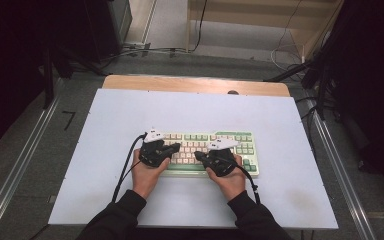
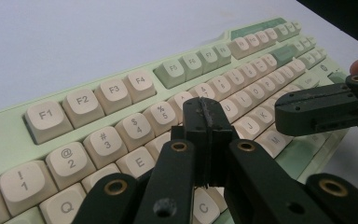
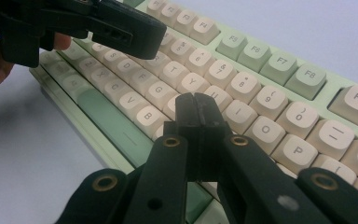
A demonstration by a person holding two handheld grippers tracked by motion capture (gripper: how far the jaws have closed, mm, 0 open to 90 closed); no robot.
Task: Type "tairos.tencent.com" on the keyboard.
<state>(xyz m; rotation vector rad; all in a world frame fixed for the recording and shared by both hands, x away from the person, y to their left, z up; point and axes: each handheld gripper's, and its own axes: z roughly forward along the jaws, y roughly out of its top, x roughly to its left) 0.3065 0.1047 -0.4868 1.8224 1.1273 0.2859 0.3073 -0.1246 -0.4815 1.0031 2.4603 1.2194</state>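
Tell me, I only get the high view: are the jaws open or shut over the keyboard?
Observer: The left gripper is shut, with nothing between its jaws.
Operator: And the right?
Observer: The right gripper is shut and empty too.
Operator: Where is the left tip?
Observer: Over the keyboard. In its own view it shows just right of the 5 key. I cannot tell whether it touches.

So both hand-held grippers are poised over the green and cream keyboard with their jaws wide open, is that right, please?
Not quite: both are over the keyboard, but the jaws are shut. The left gripper view shows the left hand-held gripper closed with nothing between its jaws, and the right gripper view shows the same for the right hand-held gripper.
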